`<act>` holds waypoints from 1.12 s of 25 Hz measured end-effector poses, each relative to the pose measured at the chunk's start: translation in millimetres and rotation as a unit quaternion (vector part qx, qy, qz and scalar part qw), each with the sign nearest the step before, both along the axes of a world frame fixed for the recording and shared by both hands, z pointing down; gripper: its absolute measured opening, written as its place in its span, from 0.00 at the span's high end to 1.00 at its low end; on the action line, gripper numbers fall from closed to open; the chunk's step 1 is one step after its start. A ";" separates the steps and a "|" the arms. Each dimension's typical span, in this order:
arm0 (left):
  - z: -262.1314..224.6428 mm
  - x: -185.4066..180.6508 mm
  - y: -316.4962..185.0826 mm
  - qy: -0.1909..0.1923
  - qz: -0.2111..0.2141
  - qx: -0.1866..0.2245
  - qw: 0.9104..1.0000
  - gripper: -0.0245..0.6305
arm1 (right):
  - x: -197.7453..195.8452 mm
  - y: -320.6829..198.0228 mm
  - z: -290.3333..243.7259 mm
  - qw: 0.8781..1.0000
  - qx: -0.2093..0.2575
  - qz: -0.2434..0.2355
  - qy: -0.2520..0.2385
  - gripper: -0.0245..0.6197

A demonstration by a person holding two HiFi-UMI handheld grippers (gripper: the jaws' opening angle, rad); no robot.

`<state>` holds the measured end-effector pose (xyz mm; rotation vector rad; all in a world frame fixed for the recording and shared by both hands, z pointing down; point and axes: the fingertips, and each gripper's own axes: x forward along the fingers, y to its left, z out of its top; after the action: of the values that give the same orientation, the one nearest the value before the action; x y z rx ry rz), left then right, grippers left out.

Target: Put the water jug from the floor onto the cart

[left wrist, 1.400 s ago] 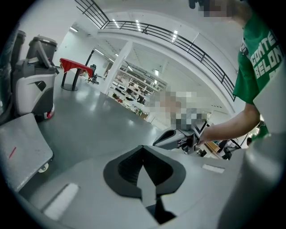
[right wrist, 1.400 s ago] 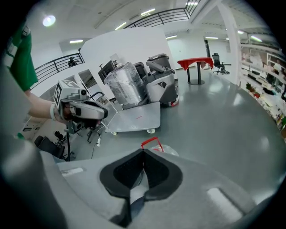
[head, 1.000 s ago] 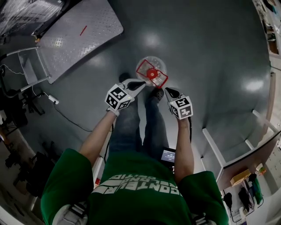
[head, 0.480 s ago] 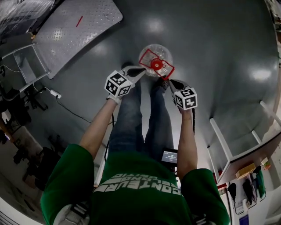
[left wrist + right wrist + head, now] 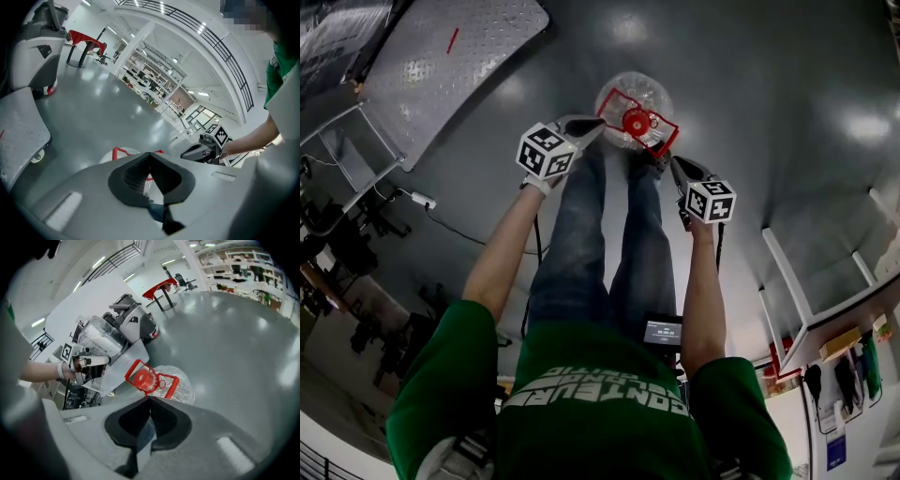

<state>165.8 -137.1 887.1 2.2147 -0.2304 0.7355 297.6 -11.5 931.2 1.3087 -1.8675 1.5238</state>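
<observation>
Notably, left gripper view hides the red cap.

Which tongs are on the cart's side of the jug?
The left tongs, by the jug's left edge, toward the cart; the right tongs sit opposite.

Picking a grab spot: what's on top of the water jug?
A red cap sits on the water jug, inside a red handle frame. The frame covers the neck, so how it attaches can't be seen.
</observation>
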 end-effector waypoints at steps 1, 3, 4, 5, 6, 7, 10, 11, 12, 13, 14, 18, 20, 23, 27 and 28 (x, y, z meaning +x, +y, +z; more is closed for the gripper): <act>3.9 0.6 -1.4 0.000 0.002 -0.004 1.000 0.94 | 0.8 -0.2 2.3 1.000 -0.001 0.015 -0.007 0.97; 10.2 2.6 -4.5 0.000 0.004 -0.012 1.000 0.94 | 1.1 -0.8 6.7 0.999 -0.004 0.044 -0.024 0.88; 12.8 3.8 -6.0 0.000 0.006 -0.016 1.000 0.94 | 0.8 -0.6 8.9 0.998 -0.006 0.058 -0.034 0.86; 15.4 5.1 -7.3 0.000 0.008 -0.019 1.000 0.94 | 0.6 0.1 11.6 0.997 -0.009 0.071 -0.042 0.85; 18.1 6.3 -8.4 0.001 0.010 -0.022 1.000 0.94 | 0.7 1.2 14.9 0.995 -0.012 0.084 -0.048 0.85; 21.0 7.2 -9.5 0.002 0.012 -0.026 1.000 0.93 | 0.9 2.6 18.6 0.994 -0.015 0.095 -0.051 0.84; 31.1 8.7 -12.9 -0.003 0.019 -0.039 0.999 0.87 | 3.0 4.4 28.2 0.990 -0.023 0.124 -0.054 0.84; 34.9 8.9 -14.5 -0.007 0.023 -0.044 0.999 0.85 | 3.9 3.2 30.6 0.989 -0.024 0.134 -0.056 0.84; 38.9 8.7 -16.4 -0.011 0.027 -0.048 0.998 0.83 | 4.7 1.5 33.4 0.988 -0.026 0.144 -0.058 0.83; 42.9 8.3 -18.3 -0.016 0.029 -0.052 0.998 0.82 | 5.4 -0.2 36.4 0.986 -0.028 0.153 -0.061 0.83; 46.9 7.7 -20.1 -0.020 0.031 -0.056 0.998 0.80 | 6.1 -1.7 39.6 0.984 -0.030 0.161 -0.064 0.82; 62.9 5.7 -25.2 -0.036 0.043 -0.070 0.996 0.77 | 9.6 -6.0 52.8 0.981 -0.040 0.180 -0.067 0.78; 70.4 3.6 -24.4 -0.043 0.051 -0.077 0.995 0.75 | 8.7 -6.4 58.9 0.980 -0.044 0.183 -0.069 0.78; 80.1 1.2 -21.0 -0.049 0.067 -0.089 0.993 0.72 | -0.1 -6.6 69.7 0.979 -0.064 0.172 -0.091 0.72; 91.8 2.6 -16.9 -0.052 0.077 -0.105 0.990 0.71 | -1.7 -15.7 79.3 0.980 -0.072 0.154 -0.105 0.70; 93.9 3.4 -16.3 -0.052 0.078 -0.109 0.990 0.71 | -0.8 -20.4 79.4 0.980 -0.070 0.152 -0.107 0.70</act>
<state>169.2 -153.4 981.0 2.0044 -0.0256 0.9177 296.8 -31.9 1010.6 1.4639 -1.7023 1.9841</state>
